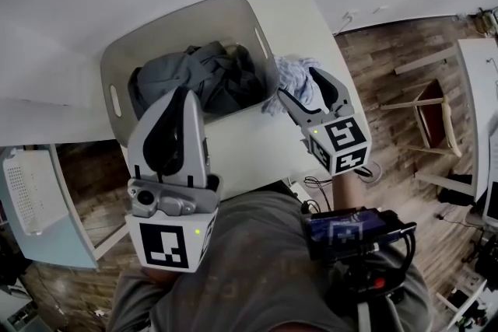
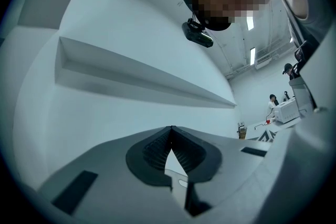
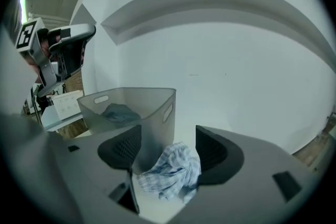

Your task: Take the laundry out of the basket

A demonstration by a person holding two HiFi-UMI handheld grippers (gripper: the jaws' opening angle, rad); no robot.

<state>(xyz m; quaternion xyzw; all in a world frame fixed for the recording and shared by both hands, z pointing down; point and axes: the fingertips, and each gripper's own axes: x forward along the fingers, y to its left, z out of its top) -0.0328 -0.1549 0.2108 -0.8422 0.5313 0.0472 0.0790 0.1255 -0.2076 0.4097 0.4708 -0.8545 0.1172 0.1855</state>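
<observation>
"Looking at the right gripper [image 3: 167,140], is it gripping anything?"

"No, its jaws stand wide apart. That hand tips it downward over the white table [image 1: 249,140]. The blue-and-white checked cloth [image 3: 173,173] lies crumpled on the table between the spread jaws, unpinched. It's just beside the right wall of the grey basket [image 1: 117,58]."

"And the left gripper [image 1: 185,91]?"

"Clenched, jaws tip to tip with nothing between them. The hand holds it high and about level, pointing at the white wall. Seen from above, it sits over the basket's near rim."

"What's in the basket?"

"A heap of dark grey laundry [image 1: 206,74], piled up to about the rim. The two grippers are apart, the left over the basket and the right off to its side, by the cloth."
</observation>
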